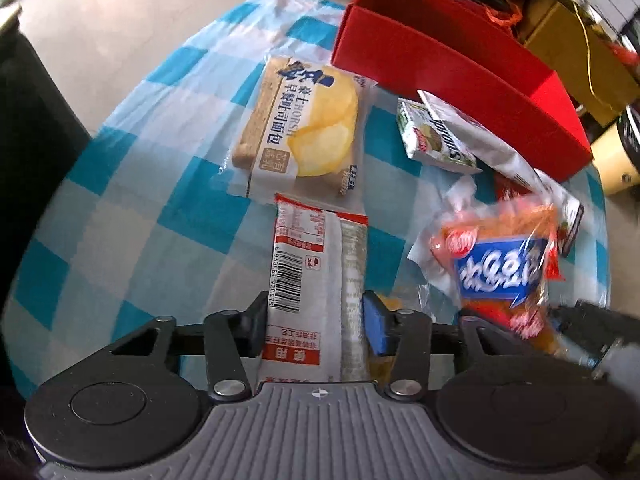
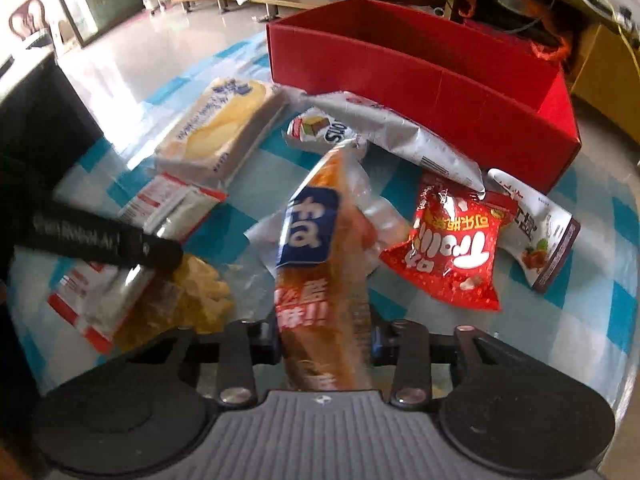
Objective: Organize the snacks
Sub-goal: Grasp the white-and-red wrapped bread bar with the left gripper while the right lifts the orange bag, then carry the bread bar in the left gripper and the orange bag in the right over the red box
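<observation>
The left gripper [image 1: 316, 326] grasps a white snack packet [image 1: 316, 280]. The right gripper [image 2: 326, 344] grasps an orange bread bag [image 2: 324, 264]; beyond it stands the red box [image 2: 420, 80].

Both pictures are bright with daylight that glares white on the floor [image 2: 168, 52] at the upper left, the fisheye bends and darkens the edges, and the orange snack packet [image 1: 504, 264] at the right is blurred.
</observation>
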